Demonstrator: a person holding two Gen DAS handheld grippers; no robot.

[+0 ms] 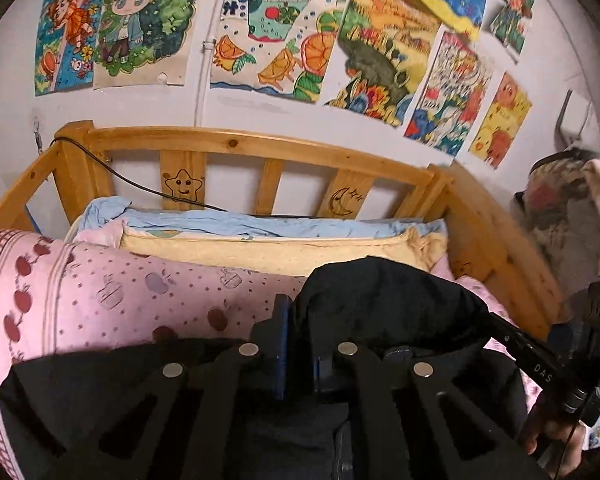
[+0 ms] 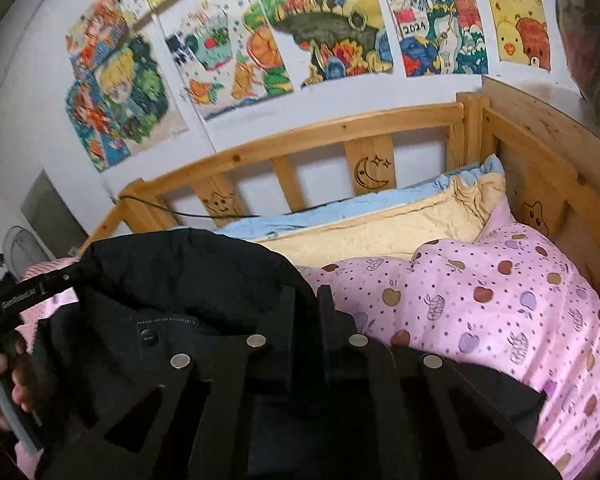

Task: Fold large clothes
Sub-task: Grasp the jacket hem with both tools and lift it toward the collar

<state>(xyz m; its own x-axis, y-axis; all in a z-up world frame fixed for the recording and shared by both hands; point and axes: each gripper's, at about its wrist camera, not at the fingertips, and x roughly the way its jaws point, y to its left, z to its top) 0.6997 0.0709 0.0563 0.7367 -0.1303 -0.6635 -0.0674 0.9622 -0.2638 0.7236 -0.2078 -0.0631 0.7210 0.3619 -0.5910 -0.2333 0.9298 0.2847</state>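
Note:
A large black jacket point(image 1: 384, 300) hangs bunched over the pink apple-print quilt point(image 1: 112, 292) on the bed. In the left wrist view my left gripper point(image 1: 302, 354) is shut on a fold of the jacket, and cloth spills over its right finger. The right wrist view shows the jacket point(image 2: 188, 272) with a zip and a snap button, and my right gripper point(image 2: 306, 320) shut on its edge. Each gripper shows in the other's view: the right gripper point(image 1: 540, 356) at the far right, the left gripper point(image 2: 20, 300) at the far left, each held by a hand point(image 2: 0, 384).
A wooden bed rail point(image 1: 260, 148) with carved star and moon slats stands behind a yellow pillow point(image 1: 268, 252) and blue bedding point(image 1: 236, 222). A black cable point(image 1: 140, 188) hangs over the rail. Drawings point(image 1: 268, 40) cover the wall. A wooden side board point(image 2: 548, 168) runs along the bed's right.

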